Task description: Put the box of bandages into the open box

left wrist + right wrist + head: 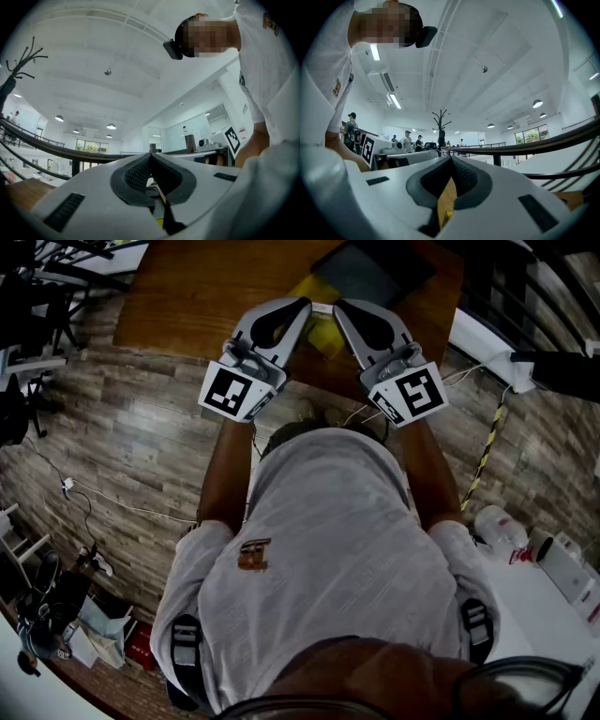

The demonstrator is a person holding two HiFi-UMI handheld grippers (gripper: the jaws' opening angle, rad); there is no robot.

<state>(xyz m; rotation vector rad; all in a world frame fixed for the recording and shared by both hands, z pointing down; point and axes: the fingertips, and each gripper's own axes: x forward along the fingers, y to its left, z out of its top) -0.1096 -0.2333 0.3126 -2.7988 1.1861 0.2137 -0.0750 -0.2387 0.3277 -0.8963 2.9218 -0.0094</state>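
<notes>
Head view looks steeply down; both gripper views, close behind jaws, seemingly share the table (187,296).

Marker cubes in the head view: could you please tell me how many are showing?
2. One marker cube sits on the left hand-held gripper, the other on the right hand-held gripper, both near the wooden table edge. None appears hidden.

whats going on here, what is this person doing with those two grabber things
A person stands at a wooden table with a gripper in each hand, held out level over the table edge. The left gripper and the right gripper are both shut with nothing between the jaws, tips nearly meeting. Just below them lies a yellow item, probably the bandage box, with a dark box beyond it. Nothing has been picked up.
</notes>
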